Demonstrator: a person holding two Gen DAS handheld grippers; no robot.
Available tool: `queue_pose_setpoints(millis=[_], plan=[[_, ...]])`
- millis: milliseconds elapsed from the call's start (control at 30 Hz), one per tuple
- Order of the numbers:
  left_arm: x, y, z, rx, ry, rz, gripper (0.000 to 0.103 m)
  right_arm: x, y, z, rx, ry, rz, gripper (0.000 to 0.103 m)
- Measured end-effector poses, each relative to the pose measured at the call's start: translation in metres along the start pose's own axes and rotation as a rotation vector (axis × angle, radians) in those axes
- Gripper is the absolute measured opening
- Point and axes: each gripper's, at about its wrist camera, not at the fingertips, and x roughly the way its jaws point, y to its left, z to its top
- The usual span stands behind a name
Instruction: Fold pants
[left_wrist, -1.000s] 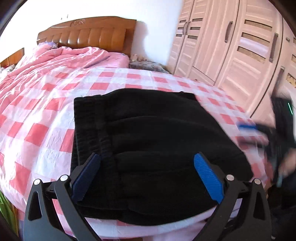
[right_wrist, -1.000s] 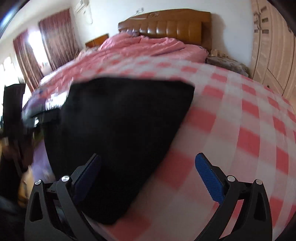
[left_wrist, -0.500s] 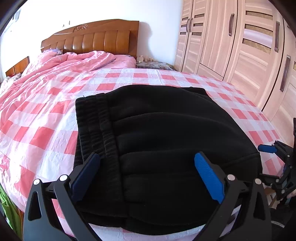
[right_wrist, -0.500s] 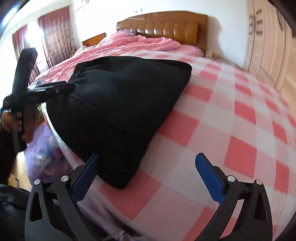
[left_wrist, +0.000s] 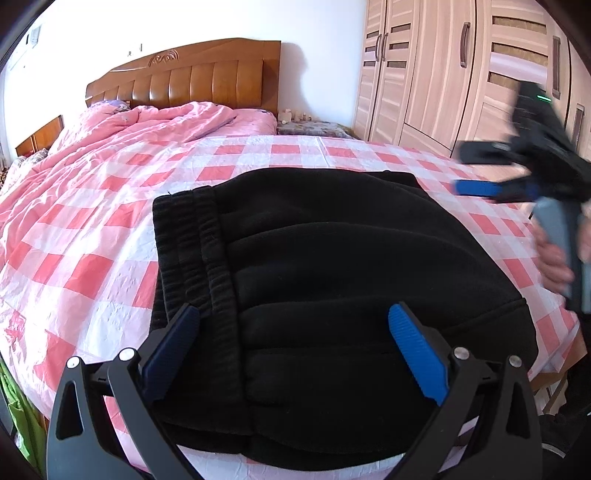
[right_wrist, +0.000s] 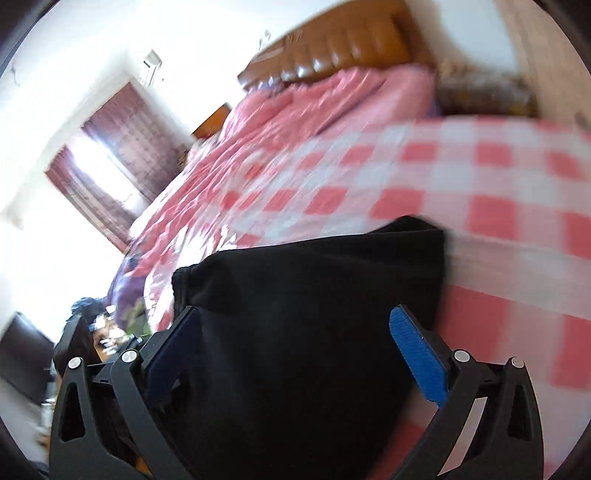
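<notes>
I see the pants (left_wrist: 332, 295) lying folded into a thick black bundle on the bed (left_wrist: 92, 229), near its foot edge, with the ribbed waistband (left_wrist: 195, 254) along the bundle's left side. The checked pink sheet shows bare around the pants on the left, far and right sides. Beyond the pants, toward the headboard (left_wrist: 184, 77), a pink quilt (left_wrist: 147, 125) lies bunched up.

My left gripper (left_wrist: 291, 354) hangs over the near part of the pants with its jaws spread wide and nothing between them; I cannot tell whether the pads touch the cloth. My right gripper (right_wrist: 295, 354) is also spread wide and empty, held above the pants, its view tilted and blurred. From the left wrist I see that gripper (left_wrist: 517, 177) in a hand (left_wrist: 554, 254) to the right of the pants, clear of the cloth.

A wardrobe (left_wrist: 443, 66) stands right of the headboard. I see no containers near the pants.
</notes>
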Motion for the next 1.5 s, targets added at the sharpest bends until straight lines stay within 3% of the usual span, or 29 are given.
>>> queue_pose_setpoints(millis=[133, 333, 467, 600, 633, 667, 733, 867, 1033, 1133, 1300, 1367, 1500], plan=[[0.0, 0.0, -0.001, 0.005, -0.005, -0.001, 0.102, 0.048, -0.009, 0.013, -0.045, 0.098, -0.107, 0.099], [0.0, 0.002, -0.002, 0.011, -0.009, -0.011, 0.102, 0.014, -0.015, 0.033, 0.064, -0.089, -0.205, 0.099], [0.002, 0.004, -0.004, 0.011, -0.023, -0.012, 0.102, 0.008, 0.021, 0.015, -0.073, -0.055, -0.166, 0.099], [-0.011, 0.015, 0.002, -0.043, 0.012, 0.001, 0.101, 0.005, 0.025, 0.004, -0.124, -0.021, -0.324, 0.099], [-0.024, 0.026, 0.004, -0.088, -0.009, -0.04, 0.101, -0.002, 0.019, -0.001, -0.091, -0.028, -0.317, 0.099], [-0.033, 0.036, 0.004, -0.127, -0.028, -0.076, 0.101, -0.016, 0.004, -0.01, -0.02, -0.043, -0.249, 0.099], [-0.043, 0.075, 0.004, -0.281, -0.029, -0.15, 0.101, -0.028, -0.015, -0.024, 0.074, -0.055, -0.187, 0.099], [-0.004, 0.132, 0.004, -0.471, 0.119, -0.304, 0.101, -0.051, -0.044, -0.061, 0.177, -0.047, -0.159, 0.099], [0.04, 0.128, 0.01, -0.49, 0.235, -0.473, 0.101, -0.054, -0.042, -0.094, 0.188, 0.04, -0.045, 0.099], [0.059, 0.118, 0.017, -0.436, 0.284, -0.409, 0.101, -0.042, -0.029, -0.105, 0.137, 0.106, -0.031, 0.099], [0.071, 0.133, 0.02, -0.494, 0.32, -0.503, 0.101, -0.027, -0.009, -0.111, 0.093, 0.142, 0.034, 0.096], [0.074, 0.135, 0.02, -0.5, 0.33, -0.528, 0.101, -0.026, -0.003, -0.112, 0.073, 0.132, 0.015, 0.095], [0.078, 0.133, 0.023, -0.502, 0.352, -0.545, 0.1, -0.031, -0.012, -0.113, 0.125, 0.098, 0.048, 0.078]])
